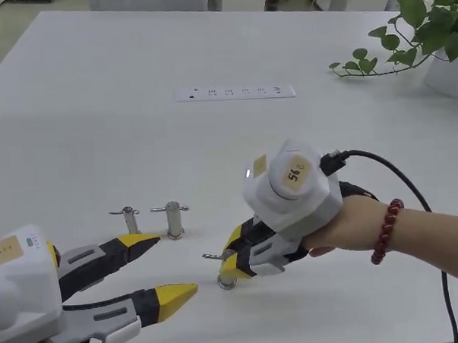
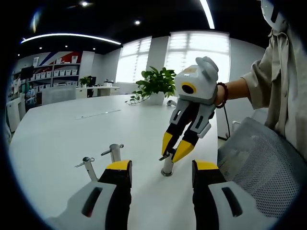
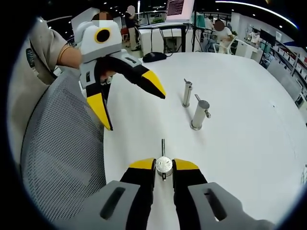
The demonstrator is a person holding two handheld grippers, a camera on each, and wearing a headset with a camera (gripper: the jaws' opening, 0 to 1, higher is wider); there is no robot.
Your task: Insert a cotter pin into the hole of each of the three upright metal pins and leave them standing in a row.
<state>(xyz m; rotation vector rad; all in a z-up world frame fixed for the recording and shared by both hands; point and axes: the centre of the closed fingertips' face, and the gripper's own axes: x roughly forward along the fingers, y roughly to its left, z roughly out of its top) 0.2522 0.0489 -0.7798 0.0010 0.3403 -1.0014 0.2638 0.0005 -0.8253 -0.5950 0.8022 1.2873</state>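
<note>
Firstly, head view: logged right gripper (image 1: 228,264) clenched on third metal pin (image 1: 227,279) near worktop (image 1: 98,132) front edge; left gripper (image 1: 177,265) released, jaws spread, just beside. Left gripper view: noted two other metal pins (image 2: 115,153) upright, a cotter pin (image 2: 106,152) through each. Right gripper view: noted third cotter pin (image 3: 163,143) poking past clamped pin head.

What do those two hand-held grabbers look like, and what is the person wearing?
Both the left gripper and the right gripper have white-grey bodies, black jaws and pointed yellow tips. Each body carries a small yellowish label, and a black cable runs from the right one. The person wears a dark red bead bracelet and a loose beige sleeve.
</note>
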